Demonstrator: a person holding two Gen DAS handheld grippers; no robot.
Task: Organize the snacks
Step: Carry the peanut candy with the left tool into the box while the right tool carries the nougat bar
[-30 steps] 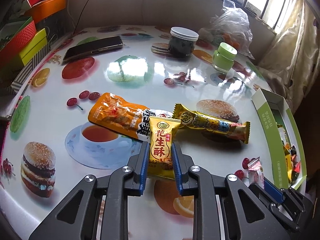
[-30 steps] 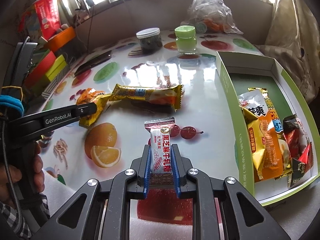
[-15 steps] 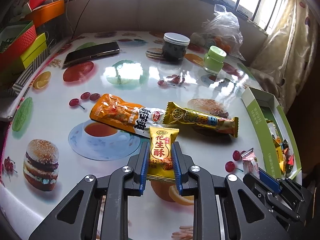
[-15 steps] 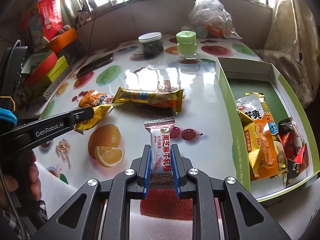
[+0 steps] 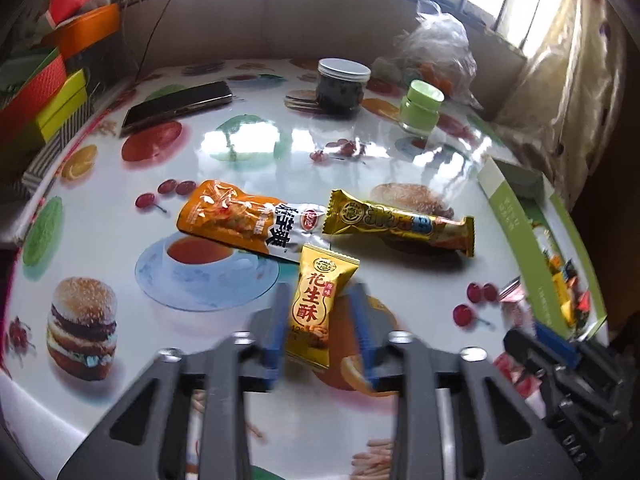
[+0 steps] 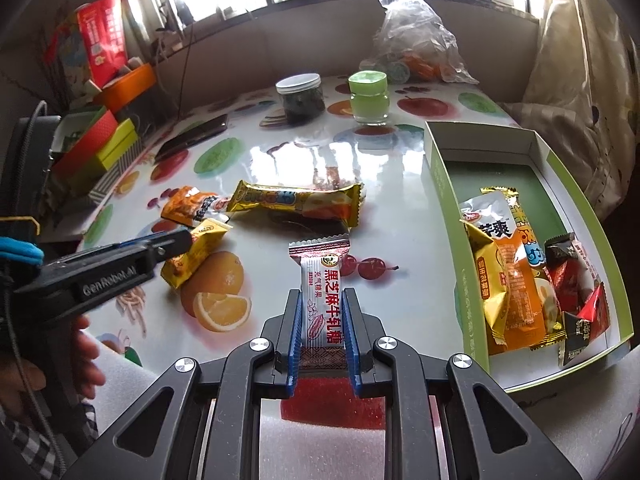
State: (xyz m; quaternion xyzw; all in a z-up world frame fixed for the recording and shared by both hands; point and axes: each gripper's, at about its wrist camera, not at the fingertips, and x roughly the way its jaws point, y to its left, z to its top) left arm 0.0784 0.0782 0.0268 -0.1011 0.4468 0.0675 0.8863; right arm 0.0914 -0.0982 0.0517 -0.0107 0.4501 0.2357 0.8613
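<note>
My left gripper (image 5: 320, 300) has its jaws spread; the yellow peanut-crisp packet (image 5: 320, 300) sits between them with a gap on the right side and looks loose and tilted. It also shows in the right wrist view (image 6: 196, 256). My right gripper (image 6: 322, 308) is shut on a white-and-red sesame nougat packet (image 6: 324, 300), held above the table. An orange snack pouch (image 5: 240, 220) and a long gold bar (image 5: 400, 224) lie on the table beyond. The green-and-white box (image 6: 444, 216) at the right holds several snacks.
A dark jar with a white lid (image 6: 300, 98), a green-lidded jar (image 6: 368, 98), a phone (image 5: 176, 108) and a clear plastic bag (image 6: 416, 48) stand at the back. Coloured boxes (image 6: 100, 144) line the left edge. The left gripper's arm (image 6: 100, 276) crosses the table's left side.
My left gripper's jaws have opened around the yellow packet, which now tilts loosely. Both grippers have pulled back and up a little. The right gripper keeps its hold.
</note>
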